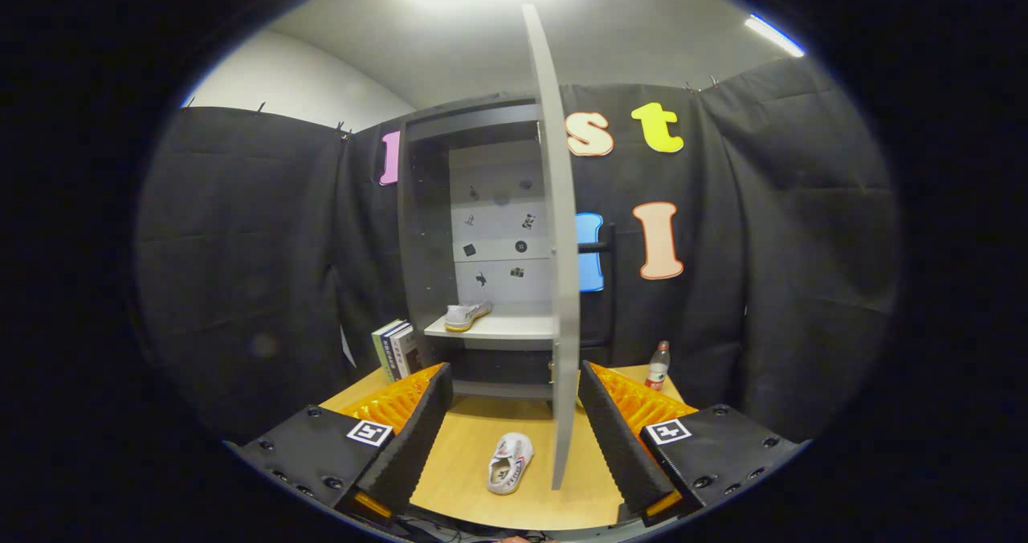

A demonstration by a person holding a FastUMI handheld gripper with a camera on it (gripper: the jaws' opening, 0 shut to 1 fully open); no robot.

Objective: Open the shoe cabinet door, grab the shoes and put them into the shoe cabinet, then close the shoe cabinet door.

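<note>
The cabinet (482,230) stands at the back of the bench (474,463), against the booth's black cloth wall. Its door (558,270) is swung wide open, edge-on to the camera, hinged at the cabinet's right side and reaching out over the bench. One shoe (467,316) already lies on the cabinet's light shelf (498,328), toe toward the door. The cabinet's pale back panel carries small dark marks, too small to make out. A second shoe (509,463), white with some red and blue on it, lies on the bench well in front of the cabinet, just left of the door's lower edge.

The claw (510,426) is spread wide and holds nothing; its fingers (414,438) stand on either side of the bench shoe, apart from it, with the door's lower part also between them.

Left of the cabinet a few books (396,349) stand upright on the bench. Right of the cabinet, beyond the door, stands a bottle (658,365) with a red label.
</note>
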